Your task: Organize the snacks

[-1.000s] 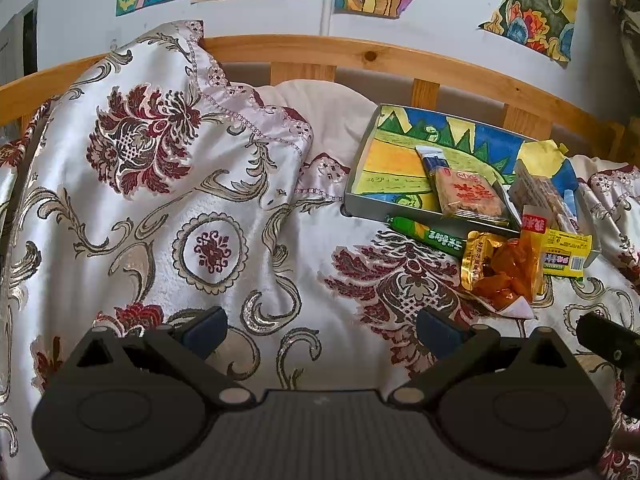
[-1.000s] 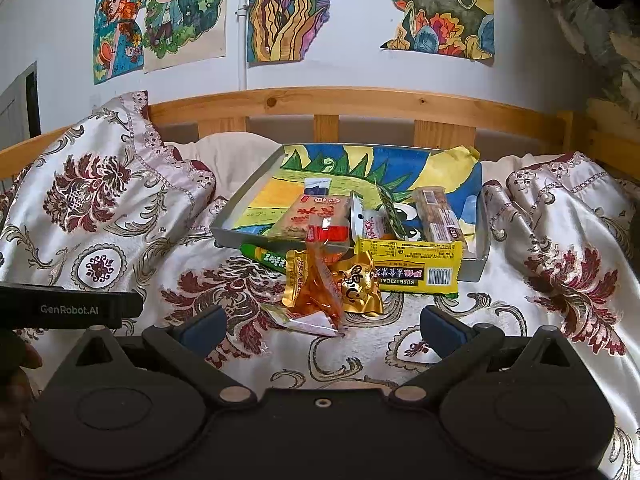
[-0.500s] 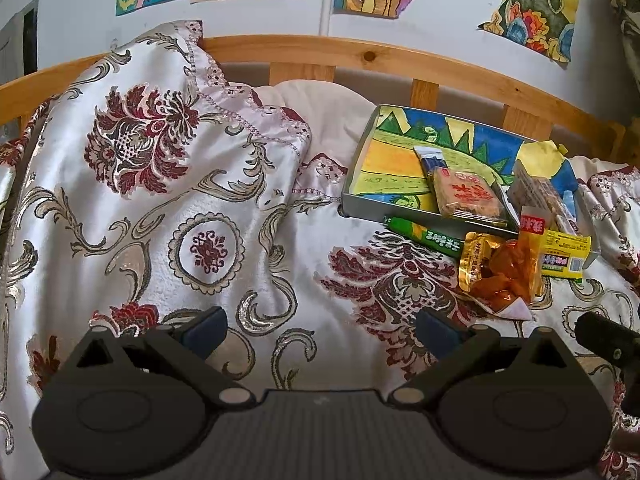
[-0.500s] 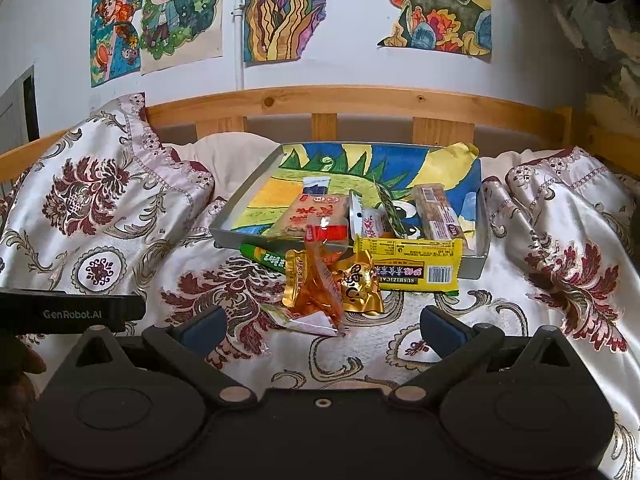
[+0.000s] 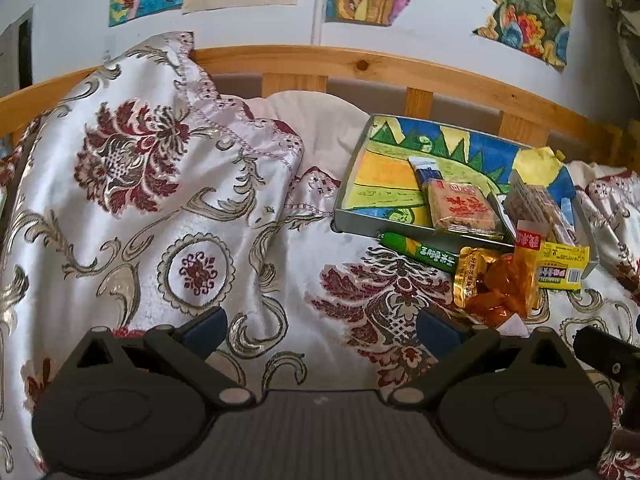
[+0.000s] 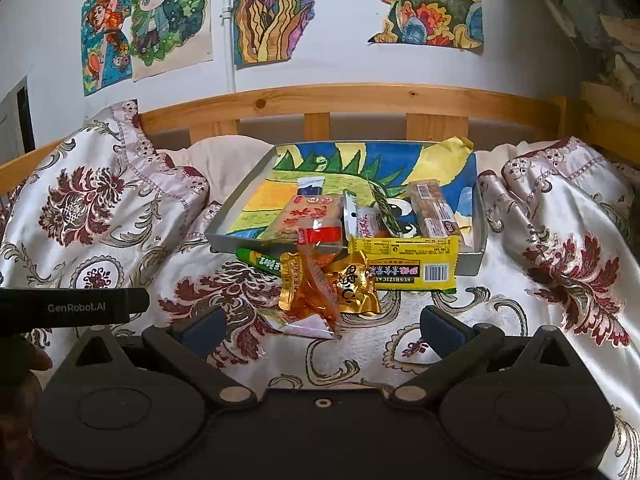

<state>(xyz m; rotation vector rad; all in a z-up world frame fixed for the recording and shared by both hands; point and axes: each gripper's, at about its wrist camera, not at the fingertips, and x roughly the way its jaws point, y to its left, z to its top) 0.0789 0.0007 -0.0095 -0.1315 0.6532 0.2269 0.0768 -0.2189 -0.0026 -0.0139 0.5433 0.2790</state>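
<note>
Both the left gripper [image 5: 320, 328] and right gripper [image 6: 322, 326] are hanging wide open, gripping nothing. The snacks [image 6: 332, 284] are sitting mid-frame beside the tray [image 6: 472, 258]. Only the right view is showing the gold packet [image 6: 354, 288], probably candy.

- Bedspread [image 6: 560, 240]: shiny white satin with maroon flowers and grey-gold scrolls.
- Tray [image 6: 224, 227]: grey metal walls, lined with a blue, green and yellow drawing.
- Yellow snack bar [image 6: 404, 264] at frame centre: black label band.
- Orange snack pouch [image 6: 312, 292]: clear, red top.
- Green stick pack [image 5: 420, 251]: white lettering.
- Headboard [image 6: 360, 100]: honey-coloured pine.
</note>
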